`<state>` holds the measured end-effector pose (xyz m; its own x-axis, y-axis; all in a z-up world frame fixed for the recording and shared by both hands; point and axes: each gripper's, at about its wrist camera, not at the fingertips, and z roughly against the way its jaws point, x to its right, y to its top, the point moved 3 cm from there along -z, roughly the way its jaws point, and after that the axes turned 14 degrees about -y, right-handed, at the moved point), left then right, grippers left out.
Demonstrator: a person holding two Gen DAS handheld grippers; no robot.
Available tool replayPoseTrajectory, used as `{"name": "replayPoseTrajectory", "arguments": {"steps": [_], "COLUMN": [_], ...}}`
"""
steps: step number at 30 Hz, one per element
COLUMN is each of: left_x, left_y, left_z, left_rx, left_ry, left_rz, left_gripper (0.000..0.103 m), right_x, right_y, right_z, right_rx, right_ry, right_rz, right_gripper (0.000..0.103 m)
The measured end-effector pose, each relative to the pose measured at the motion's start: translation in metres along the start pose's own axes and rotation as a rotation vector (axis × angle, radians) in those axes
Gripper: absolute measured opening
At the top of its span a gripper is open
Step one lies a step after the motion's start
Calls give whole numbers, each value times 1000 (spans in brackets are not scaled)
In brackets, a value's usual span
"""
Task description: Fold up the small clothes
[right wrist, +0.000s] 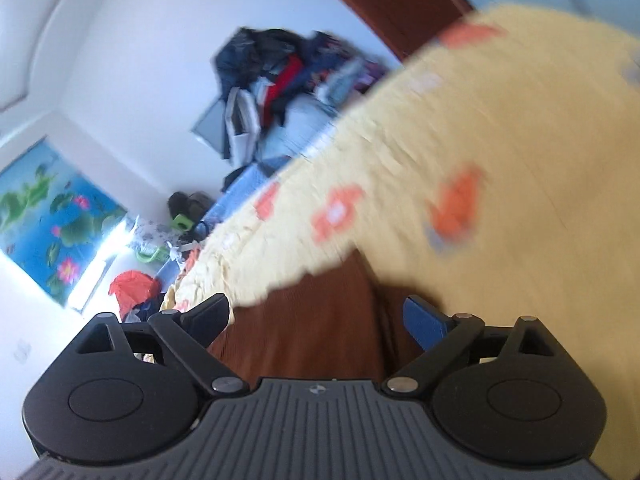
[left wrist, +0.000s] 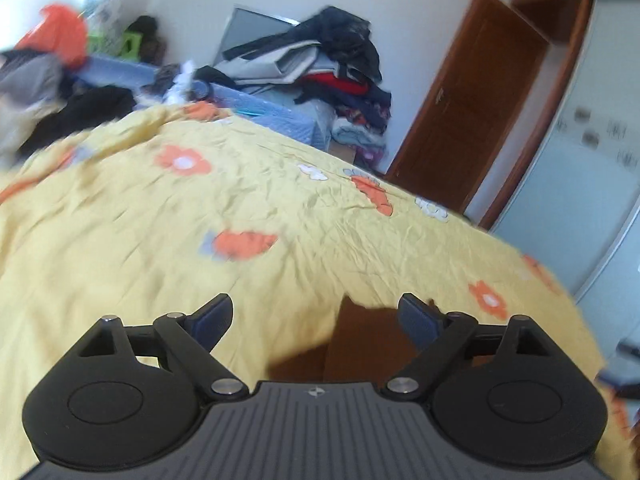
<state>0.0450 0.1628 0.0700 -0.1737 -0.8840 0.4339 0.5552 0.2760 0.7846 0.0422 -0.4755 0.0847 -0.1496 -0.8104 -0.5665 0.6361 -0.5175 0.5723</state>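
Left wrist view looks over the yellow bedspread printed with orange and white flowers point(left wrist: 280, 200), crumpled across the bed, with the left gripper point(left wrist: 316, 314) hanging above its near edge, jaws spread wide and nothing between the blue-padded fingers point(left wrist: 216, 312). Small clothes wait at the far left: a blurred heap of grey, black and orange garments point(left wrist: 48, 80) lying on the bed's far end. Beyond, a tall pile of dark folded clothing point(left wrist: 332, 72) stands by a brown wooden door point(left wrist: 468, 104). Right wrist view is tilted and smeared; the right gripper point(right wrist: 316, 314) also gapes wide and empty over the brown wooden bed frame point(right wrist: 312, 320).
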Motion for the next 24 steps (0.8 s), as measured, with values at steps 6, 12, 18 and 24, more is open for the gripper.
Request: {"name": "replayPoseTrajectory", "arguments": {"steps": [6, 12, 18, 24], "left_x": [16, 39, 37, 45], "left_y": [-10, -13, -4, -7], "left_z": [-133, -151, -159, -135], "left_rx": [-266, -300, -261, -189], "left_ry": [62, 45, 121, 197], "left_rz": [-100, -204, -300, -322], "left_gripper": [62, 4, 4, 8], "right_x": [-16, -36, -17, -7], "right_y": [39, 4, 26, 9], "right_z": [-117, -156, -127, -125], "right_rx": [-149, -258, -122, -143], "right_ry": [-119, -168, -110, -139], "right_rz": [174, 390, 243, 148], "right_gripper": [80, 16, 15, 52]}}
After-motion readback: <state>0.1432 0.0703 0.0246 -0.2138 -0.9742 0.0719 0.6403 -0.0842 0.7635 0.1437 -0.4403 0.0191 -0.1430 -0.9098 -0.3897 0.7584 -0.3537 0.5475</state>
